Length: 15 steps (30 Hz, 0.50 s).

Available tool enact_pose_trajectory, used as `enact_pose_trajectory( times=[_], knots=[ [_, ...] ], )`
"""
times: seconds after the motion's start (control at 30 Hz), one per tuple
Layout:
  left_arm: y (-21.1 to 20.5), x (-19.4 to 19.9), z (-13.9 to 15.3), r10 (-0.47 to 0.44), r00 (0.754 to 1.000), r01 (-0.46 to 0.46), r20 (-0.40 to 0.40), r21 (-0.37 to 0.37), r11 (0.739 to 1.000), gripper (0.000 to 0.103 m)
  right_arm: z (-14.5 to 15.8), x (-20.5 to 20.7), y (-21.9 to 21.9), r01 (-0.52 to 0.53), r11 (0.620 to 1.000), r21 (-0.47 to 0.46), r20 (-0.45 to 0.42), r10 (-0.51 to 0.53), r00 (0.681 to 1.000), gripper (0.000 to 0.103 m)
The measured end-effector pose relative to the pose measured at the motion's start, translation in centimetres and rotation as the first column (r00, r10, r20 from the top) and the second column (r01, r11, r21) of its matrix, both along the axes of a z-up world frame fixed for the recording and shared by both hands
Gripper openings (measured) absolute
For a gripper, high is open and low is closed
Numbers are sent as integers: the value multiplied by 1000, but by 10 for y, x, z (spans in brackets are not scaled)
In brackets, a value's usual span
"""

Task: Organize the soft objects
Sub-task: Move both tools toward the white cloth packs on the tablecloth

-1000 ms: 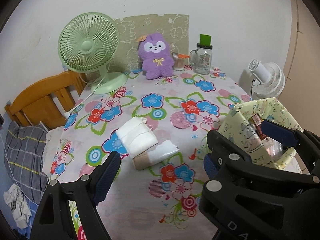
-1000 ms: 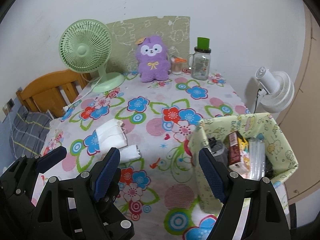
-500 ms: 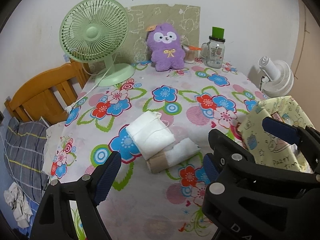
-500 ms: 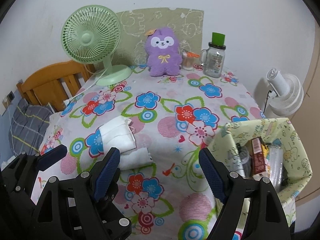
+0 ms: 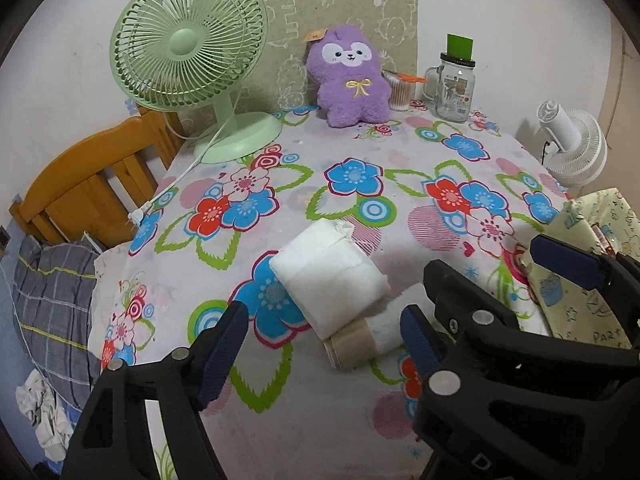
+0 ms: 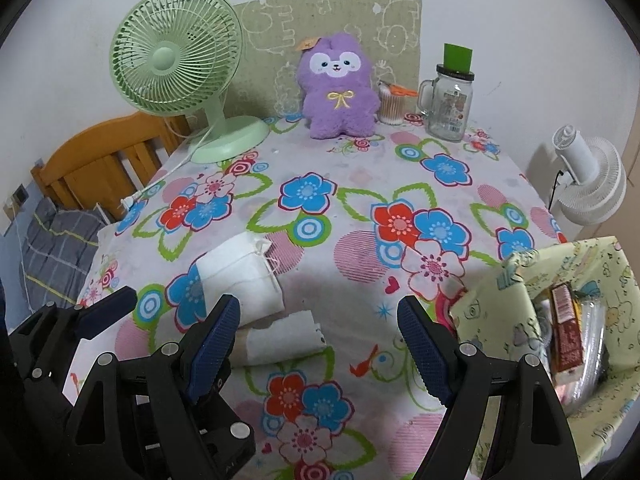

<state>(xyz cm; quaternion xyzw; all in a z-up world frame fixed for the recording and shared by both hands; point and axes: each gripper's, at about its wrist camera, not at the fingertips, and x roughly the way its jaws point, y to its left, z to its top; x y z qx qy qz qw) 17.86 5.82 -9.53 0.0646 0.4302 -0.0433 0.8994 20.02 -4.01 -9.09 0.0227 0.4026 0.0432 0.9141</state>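
A folded white cloth (image 5: 328, 276) lies on the flowered tablecloth (image 5: 360, 184), with a smaller white-and-beige rolled cloth (image 5: 360, 338) touching its near side. Both show in the right wrist view, the folded cloth (image 6: 240, 276) and the roll (image 6: 280, 340). A purple plush toy (image 5: 350, 80) sits upright at the back against the wall. My left gripper (image 5: 320, 344) is open and empty, hovering just short of the cloths. My right gripper (image 6: 318, 340) is open and empty, right of the left one, over the roll.
A green desk fan (image 5: 192, 52) stands back left, its cord trailing off the table. A glass jar with a green lid (image 5: 454, 84) and a cotton-swab cup (image 5: 400, 94) stand back right. A yellow patterned bag (image 6: 560, 320) with packets is at the right edge. A wooden bed frame (image 5: 88, 184) and a white fan (image 5: 576, 148) flank the table.
Both grippers have moved forward and left toward the cloths, which now look larger and nearer. The yellow bag has slid toward the right edge of both views. Both grippers stay open.
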Motion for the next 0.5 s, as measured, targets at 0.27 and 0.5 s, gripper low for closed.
enact_pose_trajectory(
  times=[0.27,0.5],
  knots=[
    [4,26,-17,-25,999,24,-38,-27,999,71,-16,23,2,11,1000,12,-39,-10,999,84],
    [8,43,-29,-30,998,28,-59,-47,999,71,-27,42,3,10,1000,13,-63,-10,998,84]
  ],
)
